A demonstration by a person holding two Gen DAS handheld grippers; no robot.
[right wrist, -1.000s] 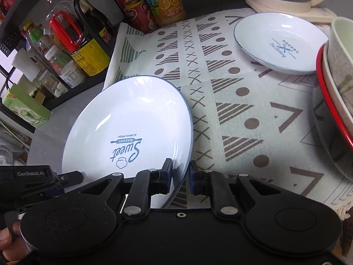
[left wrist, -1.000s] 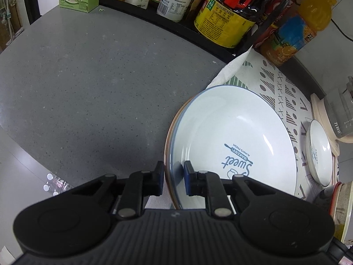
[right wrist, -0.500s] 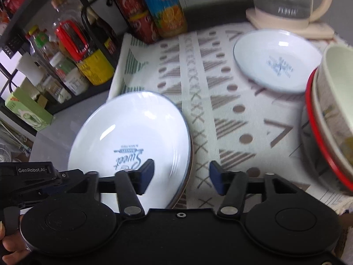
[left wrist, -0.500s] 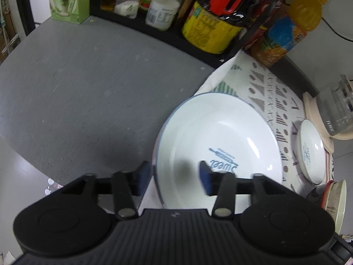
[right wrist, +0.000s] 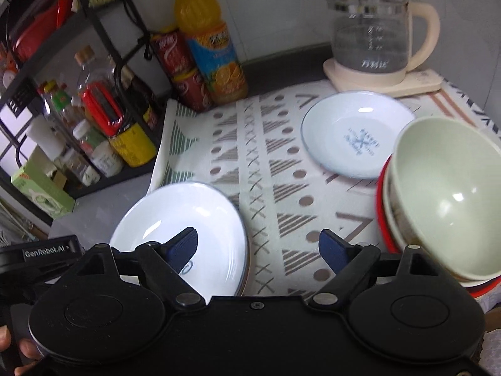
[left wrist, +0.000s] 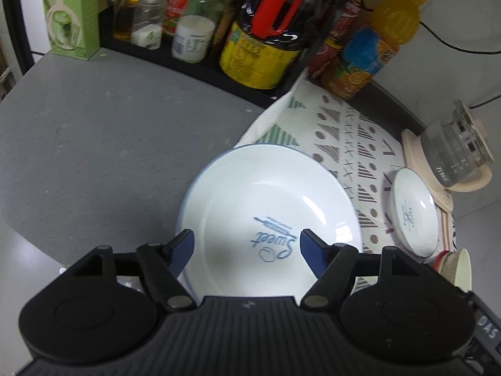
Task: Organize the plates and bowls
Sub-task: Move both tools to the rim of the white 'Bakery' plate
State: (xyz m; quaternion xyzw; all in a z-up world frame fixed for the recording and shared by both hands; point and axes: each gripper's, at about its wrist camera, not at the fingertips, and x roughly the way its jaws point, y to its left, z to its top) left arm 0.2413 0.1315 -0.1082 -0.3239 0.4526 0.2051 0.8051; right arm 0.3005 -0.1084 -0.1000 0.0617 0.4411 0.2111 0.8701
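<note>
grey counter (left wrist: 94, 144) seen at left, patterned cloth (right wrist: 281, 169) spread over its right part, likely to cushion the dishes. kettle (right wrist: 375, 31) parked at the far right corner, bottles (right wrist: 213, 50) lined along the far edge by the rack, out of the working area. large plate (left wrist: 269, 206) is laid flat at the near left edge of the cloth; a brownish rim below it suggests it tops a stack, though that is not certain. bowls (right wrist: 444, 194) are nested at near right. small plate (right wrist: 357, 131) lies alone on the cloth, just in front of the kettle, judged not yet sorted. left tongs (left wrist: 247, 250) are spread wide above the large plate, gripping nothing. right tongs (right wrist: 258, 250) likewise released, empty, over the plate's right edge and the cloth.
</note>
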